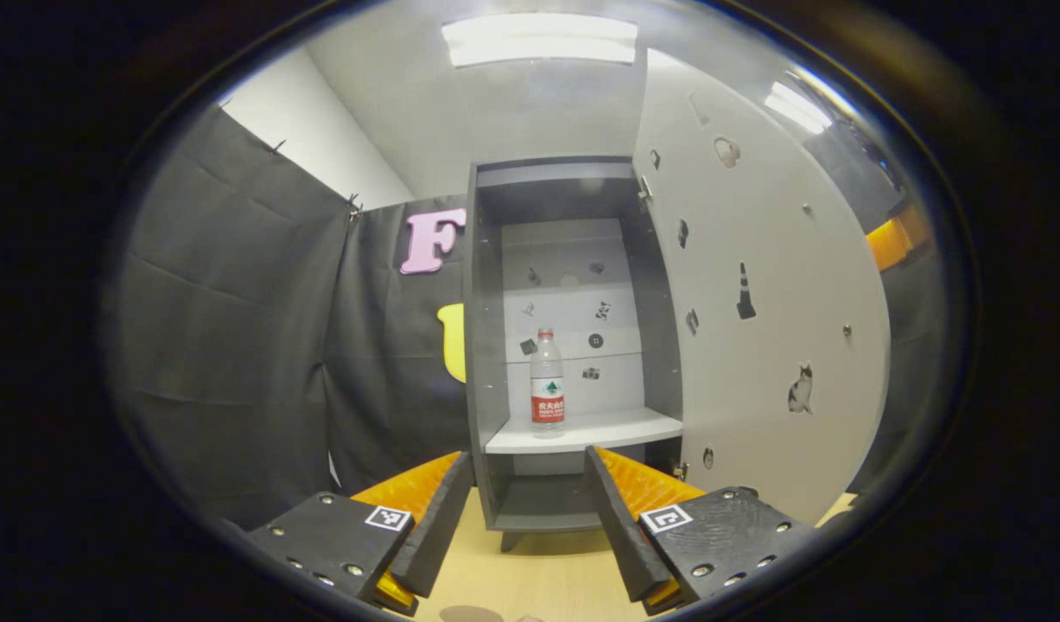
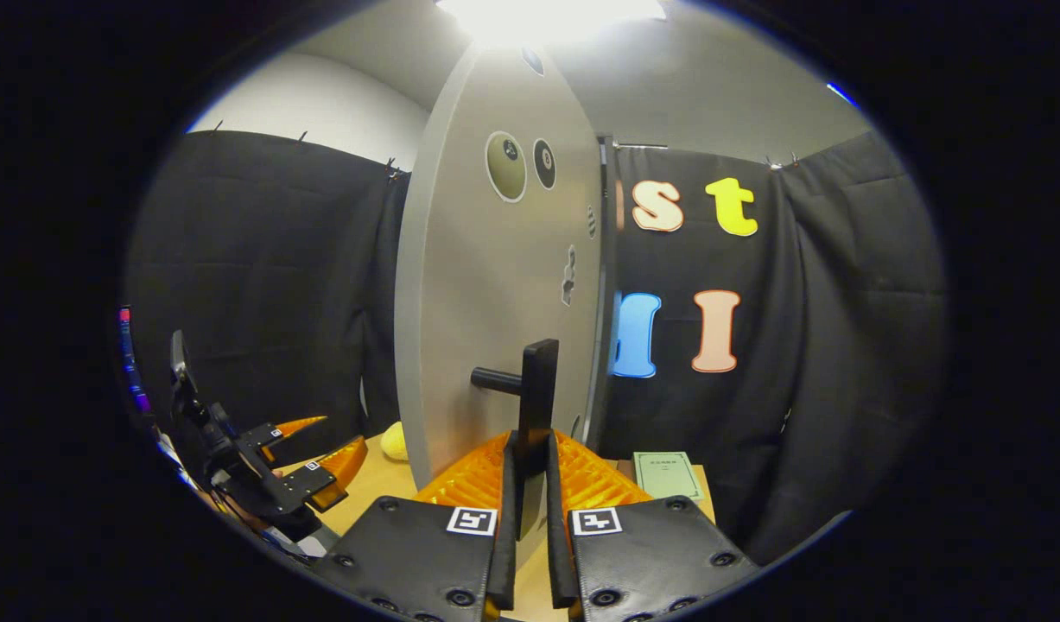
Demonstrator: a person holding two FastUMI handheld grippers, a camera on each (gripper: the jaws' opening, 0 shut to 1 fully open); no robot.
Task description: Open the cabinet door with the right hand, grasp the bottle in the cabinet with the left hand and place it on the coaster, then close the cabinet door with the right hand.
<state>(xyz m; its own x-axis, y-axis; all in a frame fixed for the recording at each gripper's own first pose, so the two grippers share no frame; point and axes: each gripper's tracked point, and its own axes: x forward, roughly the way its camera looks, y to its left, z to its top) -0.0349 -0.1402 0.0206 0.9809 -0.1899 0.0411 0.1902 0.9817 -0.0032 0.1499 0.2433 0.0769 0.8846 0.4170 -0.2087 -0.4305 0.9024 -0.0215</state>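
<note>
Left gripper view: cabinet (image 1: 486, 345), grey, stands open on a pale wood table (image 1: 538, 579); its door (image 1: 754, 328) is swung wide toward 3 o'clock, inner face dotted w/ small stickers (cat, traffic cone, others too small to tell). Bottle (image 1: 547, 383) stands upright on the white middle shelf (image 1: 599, 429), near the shelf's left side: clear plastic, white cap, red label band low on the body, approx. centre of frame. Left gripper (image 1: 528, 510) is at 6 o'clock, well apart from the bottle, fingers spread wide w/ nothing between them.

Right gripper view: right gripper (image 2: 530, 518) at 6 o'clock, fingers closed nearly together on the door's dark upright handle (image 2: 537, 389), 1 on each side, pressing it. Door's outer face carries 2 round stickers near 12 o'clock. Left gripper also visible at 8 o'clock, fingers apart. A yellow object (image 2: 394, 441) lies on the table just left of the door's lower edge; a pale green booklet (image 2: 665, 474) lies at 5 o'clock.
</note>
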